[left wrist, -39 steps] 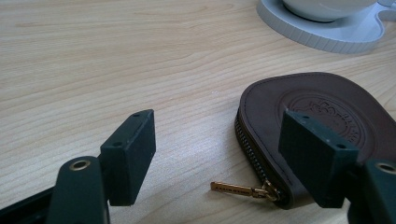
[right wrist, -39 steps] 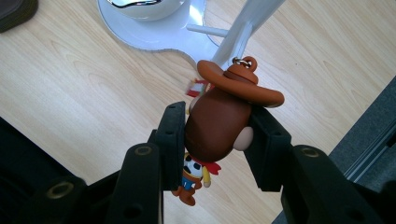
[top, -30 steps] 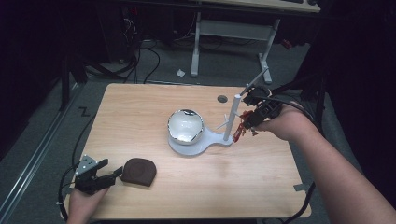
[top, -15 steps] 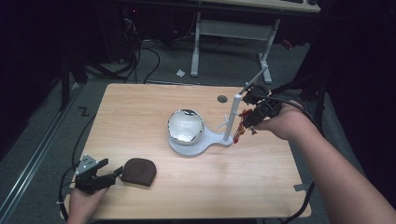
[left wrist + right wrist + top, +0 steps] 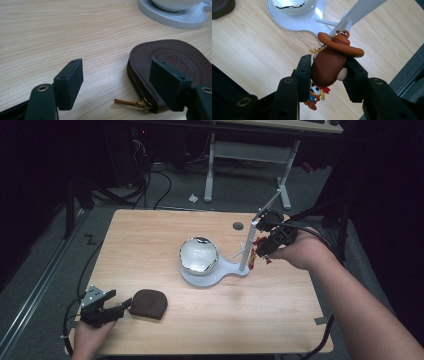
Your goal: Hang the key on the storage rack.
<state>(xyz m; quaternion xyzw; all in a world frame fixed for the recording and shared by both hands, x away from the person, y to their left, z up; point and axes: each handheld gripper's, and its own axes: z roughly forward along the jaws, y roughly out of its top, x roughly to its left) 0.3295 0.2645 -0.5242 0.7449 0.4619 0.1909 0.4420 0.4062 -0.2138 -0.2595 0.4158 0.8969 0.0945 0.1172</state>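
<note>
My right tool (image 5: 327,72) is clamped on the cowboy keychain (image 5: 329,67), head between the pads, at the white stand (image 5: 248,247) near 3 o'clock on the worktop (image 5: 150,240). I judge I'm hanging it: its ring (image 5: 340,33) sits right against the stand's arm, but I can't tell if it's hooked. Next I'd need the ring to be seated over a peg before the pads part. My left tool (image 5: 117,82) rests at 7 o'clock, jaws apart, just beside the brown pouch (image 5: 172,67), one jaw over its edge. The pouch is zipped shut, contents hidden. The shiny bowl (image 5: 199,255) on the stand's base looks empty.
</note>
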